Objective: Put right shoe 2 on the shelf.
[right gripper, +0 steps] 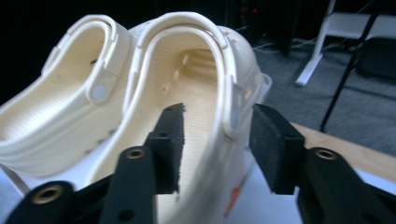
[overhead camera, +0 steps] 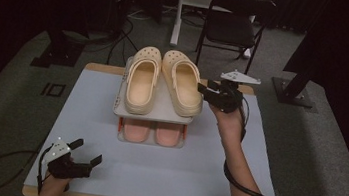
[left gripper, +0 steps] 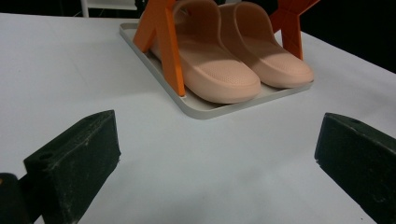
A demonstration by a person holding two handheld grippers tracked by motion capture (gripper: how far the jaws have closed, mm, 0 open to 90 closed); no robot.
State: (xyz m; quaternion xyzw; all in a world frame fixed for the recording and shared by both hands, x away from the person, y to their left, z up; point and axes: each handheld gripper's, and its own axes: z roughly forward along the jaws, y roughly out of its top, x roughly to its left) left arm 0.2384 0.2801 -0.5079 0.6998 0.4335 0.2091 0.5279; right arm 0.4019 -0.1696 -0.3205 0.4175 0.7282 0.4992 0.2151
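black and spread wide, the left hand-held gripper (overhead camera: 86,151) sits low at the near left corner of the pale grey table (overhead camera: 90,113), its jaws well apart with nothing between them; in the left gripper view its two dark pads (left gripper: 74,161) frame bare tabletop, and beyond them lies the lower tray (left gripper: 205,111) of the small two-tier shoe rack (overhead camera: 155,110) with its orange struts (left gripper: 161,42). a pair of pink slides (left gripper: 233,60) rests side by side on that lower tray, toes toward this gripper. moving right to the middle of the table, the rack's upper grey shelf carries a pair of cream clogs (overhead camera: 164,79) lying side by side with toes pointing away from the person; the left clog (overhead camera: 141,81) lies straight, while the right clog (overhead camera: 183,81) is angled slightly, its heel reaching the shelf's near right corner. further right, the right hand-held gripper (overhead camera: 202,90) is held level at the outer side of the right clog, a cable trailing down along the forearm. in the right gripper view its jaws stand partly spread and straddle the outer side wall of the right clog (right gripper: 196,107): one pad (right gripper: 170,144) is inside the shoe's opening, the other (right gripper: 273,144) outside it, and a gap shows between the pads and the wall, so the clog is not pinched. behind the table a dark folding chair (overhead camera: 234,25) stands on the grey floor.
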